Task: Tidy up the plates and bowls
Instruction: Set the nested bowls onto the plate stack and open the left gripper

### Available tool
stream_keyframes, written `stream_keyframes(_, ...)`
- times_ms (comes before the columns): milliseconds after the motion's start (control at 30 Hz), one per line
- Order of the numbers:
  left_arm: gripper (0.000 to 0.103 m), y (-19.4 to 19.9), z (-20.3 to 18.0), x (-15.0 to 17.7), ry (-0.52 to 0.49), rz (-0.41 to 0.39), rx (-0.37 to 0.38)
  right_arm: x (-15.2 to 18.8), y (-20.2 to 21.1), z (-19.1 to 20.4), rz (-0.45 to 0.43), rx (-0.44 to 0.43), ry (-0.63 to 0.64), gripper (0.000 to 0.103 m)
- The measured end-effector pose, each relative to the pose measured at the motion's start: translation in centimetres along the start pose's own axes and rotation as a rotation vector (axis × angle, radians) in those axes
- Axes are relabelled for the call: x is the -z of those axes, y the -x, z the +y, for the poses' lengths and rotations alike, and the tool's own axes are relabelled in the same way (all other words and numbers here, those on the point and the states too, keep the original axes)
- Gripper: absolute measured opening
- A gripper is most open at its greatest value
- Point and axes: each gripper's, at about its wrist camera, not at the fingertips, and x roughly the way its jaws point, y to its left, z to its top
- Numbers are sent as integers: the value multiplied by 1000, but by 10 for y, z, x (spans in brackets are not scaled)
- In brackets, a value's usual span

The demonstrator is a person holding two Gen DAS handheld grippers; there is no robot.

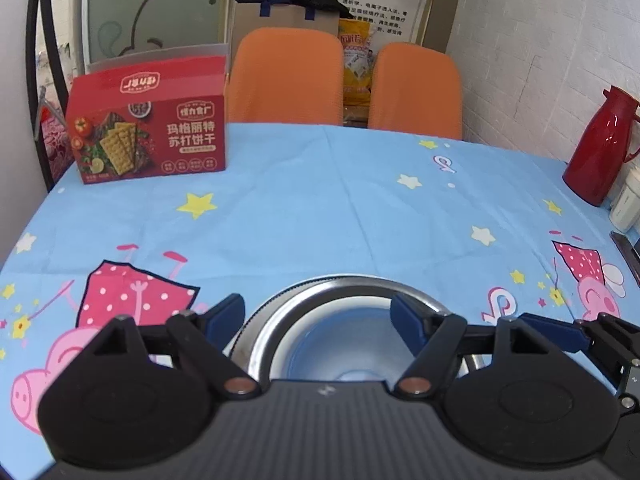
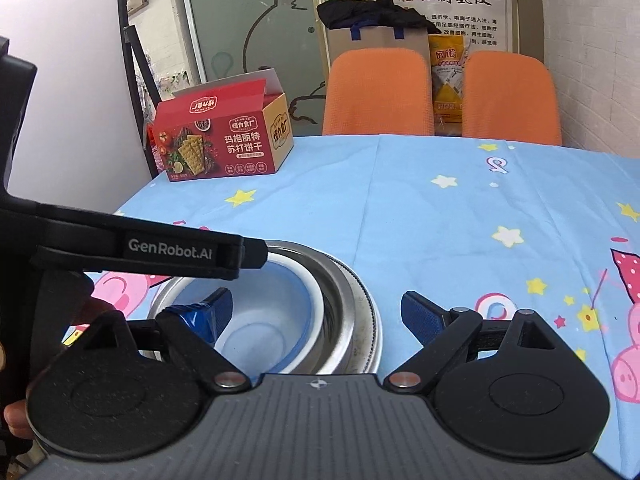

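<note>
One steel bowl (image 2: 352,292) sits on the worktop (image 1: 320,208) near its front edge, and one smaller white-and-blue bowl (image 2: 276,312) is nested inside it. I count two bowls in all; whether a plate lies under them I cannot tell.

Two pairs of tongs hover over that stack. The left tongs (image 1: 318,318) are spread wide, their two blue pads set to either side of the steel bowl's (image 1: 340,292) rim and pinching nothing. The right tongs (image 2: 316,314) are just as wide apart: one pad hangs over the inner bowl, the other lies outside the steel rim, and they hold nothing either. In the right wrist view the black body of the left tongs (image 2: 160,250) reaches across from the left, its tip above the far rim of the bowls.

Further off on the blue cartoon cloth stand one red cracker box (image 1: 148,136) with its flap up at the far left and one red thermos jug (image 1: 604,148) at the right edge. Two orange chairs (image 1: 286,76) are drawn up side by side along the far side.
</note>
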Motion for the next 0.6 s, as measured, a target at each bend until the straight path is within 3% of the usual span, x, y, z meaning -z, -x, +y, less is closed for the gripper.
stream_keyframes(300, 74, 37, -24, 33, 40, -64, -23, 24, 40, -30, -83, 61, -111, 79)
stream_keyframes(600, 76, 71, -61, 106, -6, -87, -69, 78, 89, -39, -160, 123, -175, 79)
